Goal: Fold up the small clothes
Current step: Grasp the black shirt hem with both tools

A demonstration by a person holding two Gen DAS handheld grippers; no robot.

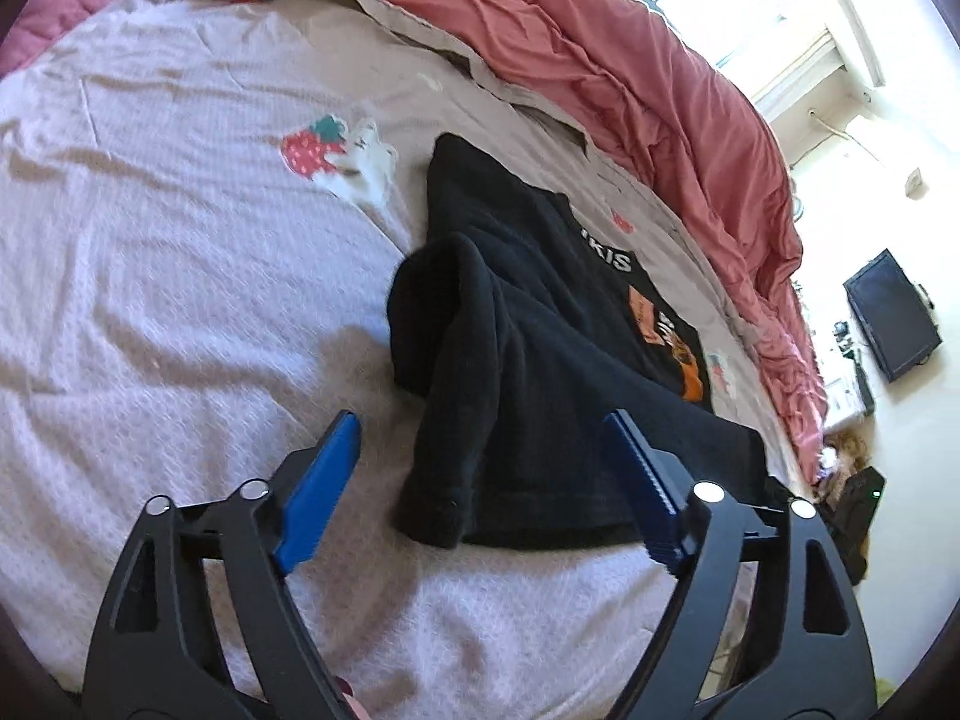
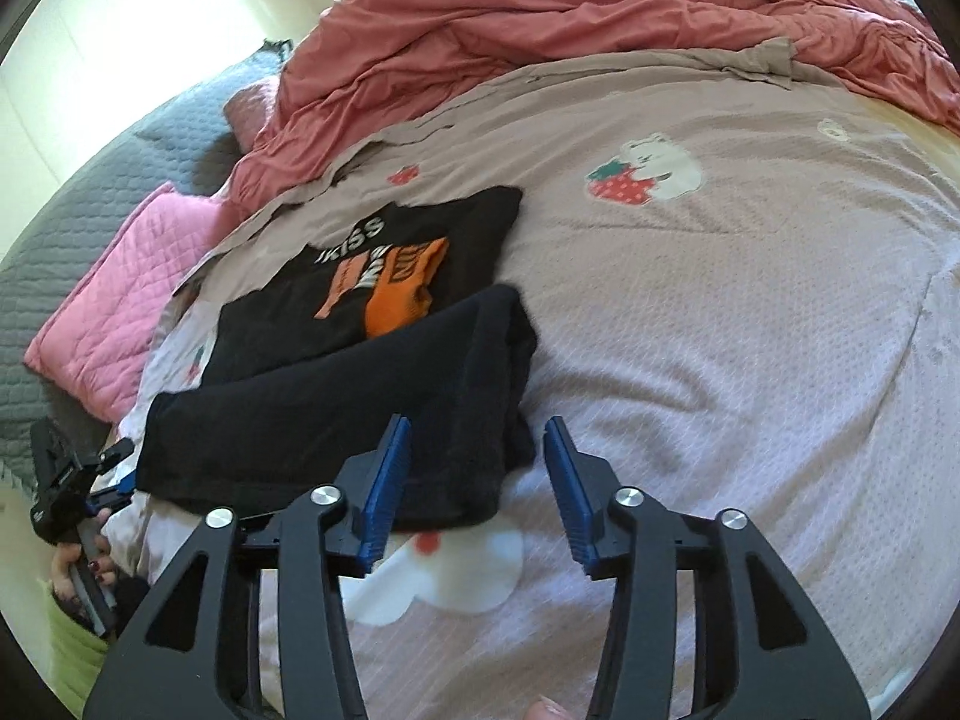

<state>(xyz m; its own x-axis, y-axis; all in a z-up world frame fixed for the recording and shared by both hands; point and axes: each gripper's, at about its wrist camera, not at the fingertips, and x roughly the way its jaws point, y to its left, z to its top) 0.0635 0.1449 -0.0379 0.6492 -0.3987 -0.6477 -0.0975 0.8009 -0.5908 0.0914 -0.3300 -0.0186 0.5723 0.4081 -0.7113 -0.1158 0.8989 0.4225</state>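
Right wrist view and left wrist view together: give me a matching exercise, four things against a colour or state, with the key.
Things:
1. black shirt
2. bedsheet
3. comforter
4. left tongs

States:
A. bunched up along the far edge of the bed, salmon red
B. open, holding nothing
C. pale pink with strawberry prints
D. partly folded, orange print showing

Pairs: 1-D, 2-C, 3-A, 4-B

The right tongs are open too, just in front of the shirt's near edge.
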